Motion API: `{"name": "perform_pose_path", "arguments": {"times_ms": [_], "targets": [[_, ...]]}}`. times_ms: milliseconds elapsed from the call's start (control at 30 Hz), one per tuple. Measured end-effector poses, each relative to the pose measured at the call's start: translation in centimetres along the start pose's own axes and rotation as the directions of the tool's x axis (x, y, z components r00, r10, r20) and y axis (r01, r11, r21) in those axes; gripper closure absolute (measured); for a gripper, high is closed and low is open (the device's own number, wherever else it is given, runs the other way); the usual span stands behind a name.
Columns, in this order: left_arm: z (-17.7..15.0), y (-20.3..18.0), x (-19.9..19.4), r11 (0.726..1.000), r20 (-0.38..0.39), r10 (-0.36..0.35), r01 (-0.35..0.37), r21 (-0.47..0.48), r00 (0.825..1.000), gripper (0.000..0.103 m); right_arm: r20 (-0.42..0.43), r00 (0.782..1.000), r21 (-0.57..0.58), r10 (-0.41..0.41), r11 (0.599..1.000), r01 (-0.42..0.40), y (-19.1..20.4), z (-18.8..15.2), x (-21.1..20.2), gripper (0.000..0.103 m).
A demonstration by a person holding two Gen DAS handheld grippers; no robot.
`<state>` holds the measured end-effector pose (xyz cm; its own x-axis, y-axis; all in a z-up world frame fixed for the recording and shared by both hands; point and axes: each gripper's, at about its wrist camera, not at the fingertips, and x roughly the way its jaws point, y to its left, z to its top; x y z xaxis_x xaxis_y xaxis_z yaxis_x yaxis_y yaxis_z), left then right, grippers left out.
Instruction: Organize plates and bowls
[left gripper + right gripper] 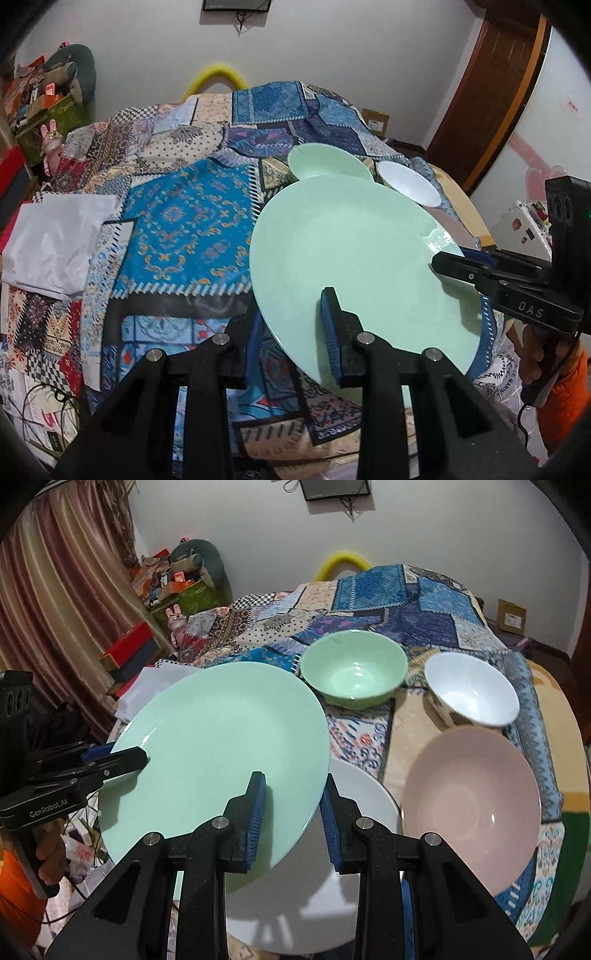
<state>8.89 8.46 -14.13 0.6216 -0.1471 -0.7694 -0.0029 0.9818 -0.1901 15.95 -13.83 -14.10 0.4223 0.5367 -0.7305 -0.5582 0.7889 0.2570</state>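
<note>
1. Large plate (214, 746): plain mint green, glossy.
2. Bowl (352, 668), upper centre: mint green.
3. Bowl (474, 690), upper right: white inside, dark spots outside.
4. Deep plate (471, 805), right: pale pink.
5. Flat plate (314, 886), bottom centre: grey-white.
6. Cloth (177, 221): blue patchwork, ornamental prints.
7. Tool pads (256, 819): blue on black.

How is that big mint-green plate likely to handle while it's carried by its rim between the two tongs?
The mint-green plate looks rigid, so it should not flex. Its glossy glaze suggests it could slip; the left tongs and right tongs each pinch only its edge. It is probably ceramic or glass, so a drop onto the grey plate could chip it.
</note>
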Motion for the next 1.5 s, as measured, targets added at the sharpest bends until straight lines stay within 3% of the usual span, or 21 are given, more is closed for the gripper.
{"name": "perform_pose_path", "arguments": {"times_ms": [700, 1500], "targets": [[-2.8, -0.9, 5.0, 0.999, -0.126, -0.029, 0.028, -0.016, 0.992, 0.074, -0.090, 0.996, 0.073, -0.016, 0.997, 0.023, -2.2, -4.5, 1.9, 0.076], [-3.3, -1.3, 8.6, 0.998, -0.210, -0.056, 0.048, -0.042, 0.976, 0.073, -0.109, 0.994, 0.125, -0.016, 0.992, 0.030, -3.6, -6.0, 2.1, 0.076]]}}
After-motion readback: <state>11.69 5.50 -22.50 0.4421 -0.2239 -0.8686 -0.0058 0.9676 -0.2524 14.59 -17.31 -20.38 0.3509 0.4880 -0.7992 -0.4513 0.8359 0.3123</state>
